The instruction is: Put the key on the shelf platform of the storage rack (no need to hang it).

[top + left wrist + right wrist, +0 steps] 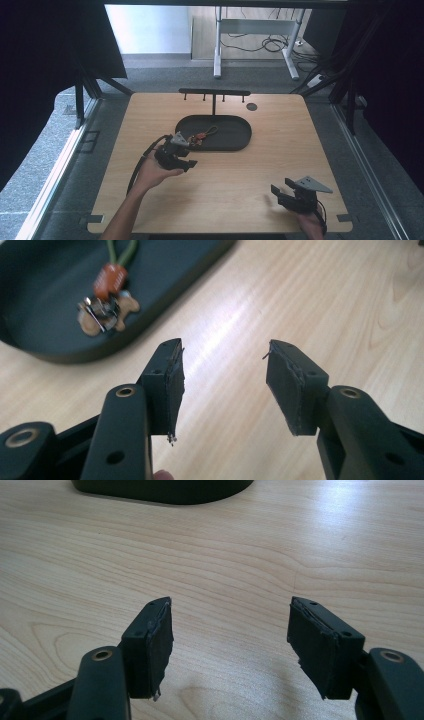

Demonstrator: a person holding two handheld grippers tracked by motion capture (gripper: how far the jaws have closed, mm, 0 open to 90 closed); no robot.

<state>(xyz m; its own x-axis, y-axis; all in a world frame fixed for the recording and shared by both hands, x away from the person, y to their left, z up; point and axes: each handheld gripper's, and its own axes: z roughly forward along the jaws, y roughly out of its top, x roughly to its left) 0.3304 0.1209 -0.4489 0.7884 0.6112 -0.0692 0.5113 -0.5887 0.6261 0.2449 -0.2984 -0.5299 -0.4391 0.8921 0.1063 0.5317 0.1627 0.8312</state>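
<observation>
1. Nearest to me, my right gripper (286, 194) sits low over the front right corner of the pale wooden table (240, 175), its black jaws spread apart with nothing but bare wood between them.
2. Further in, on the left, my left gripper (186, 161) hangs just in front of the dark oval tray (235, 142); its jaws stand released, nothing between the pads (172, 390).
3. Inside the tray's left end lies the small keyring bundle with an orange tag, brown charms and a green cord loop (107, 302), just beyond my left gripper and not touched by it.
4. Behind the tray, a black T-shaped hook rack (214, 93) stands at the table's far edge, with a small dark round disc (251, 106) to its right.
</observation>
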